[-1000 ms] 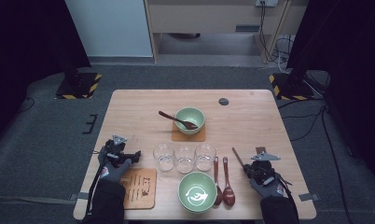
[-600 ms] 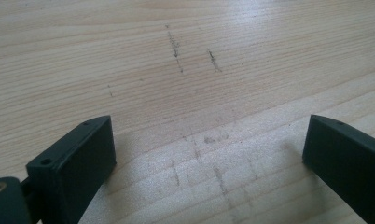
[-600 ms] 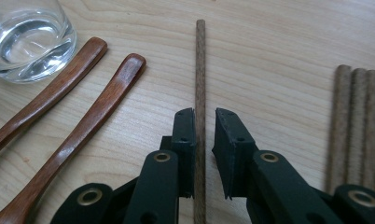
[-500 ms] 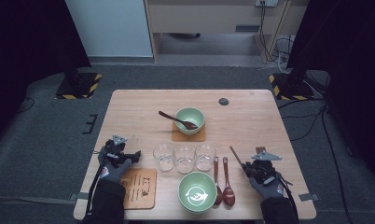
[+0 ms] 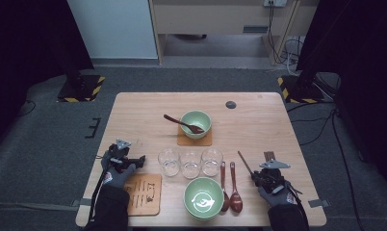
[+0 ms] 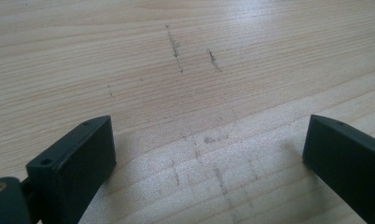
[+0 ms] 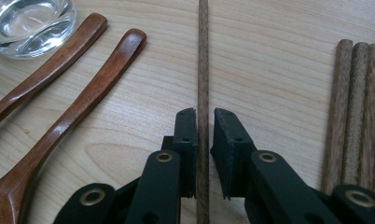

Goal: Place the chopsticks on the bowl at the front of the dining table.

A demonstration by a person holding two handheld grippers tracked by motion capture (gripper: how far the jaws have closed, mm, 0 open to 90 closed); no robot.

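Since the earlier frames your right gripper (image 5: 257,177) has barely shifted, and the single chopstick (image 5: 245,163) it works on has swung only slightly, its far tip now pointing up and to the left. Starting at the left of the table (image 5: 134,115), your left gripper (image 5: 134,160) rests near the left edge just above the wooden board (image 5: 142,193), with its jaws spread wide and nothing between them; its own view shows bare, scuffed tabletop in the gap. Moving right, three clear glasses (image 5: 190,162) stand in a row, and behind them a green bowl (image 5: 196,123) sits on a small mat (image 5: 194,140) with a dark spoon (image 5: 182,123) leaning in it. In front of the glasses you have a second green bowl (image 5: 203,198), and just beside it two wooden spoons (image 5: 230,183) lie side by side. Further right, your right gripper holds its jaws nearly closed around the single chopstick (image 7: 203,70), one jaw on each side of it; you cannot tell from the right gripper view whether the pads actually press the wood or a sliver of gap remains. That chopstick lies flat on the table, between the spoons (image 7: 78,93) and a bundle of chopsticks (image 7: 358,107) at the right.
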